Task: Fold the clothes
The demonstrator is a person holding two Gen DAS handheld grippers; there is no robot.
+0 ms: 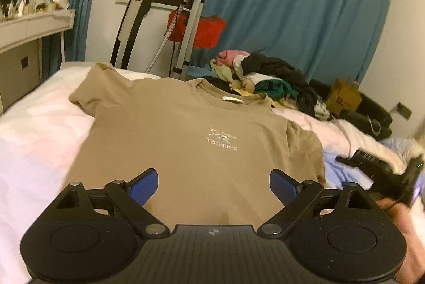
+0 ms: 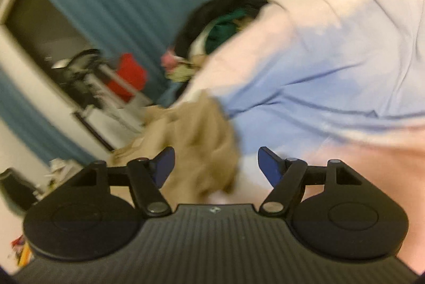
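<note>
Showing white chest print, unreadable, on tan T-shirt.

The tan T-shirt is soft matt cloth — smooth across the chest, with a pale, slightly cracked print. Under it the bed wears a white sheet, matt and lightly creased. At the bed's far edge a pile of clothes is rumpled cloth. The left claw is matt black plastic, ribbed on its body, with dull metal pivot pins and blue pads — smooth, faintly shiny. The curtain is matt blue cloth in folds.
</note>
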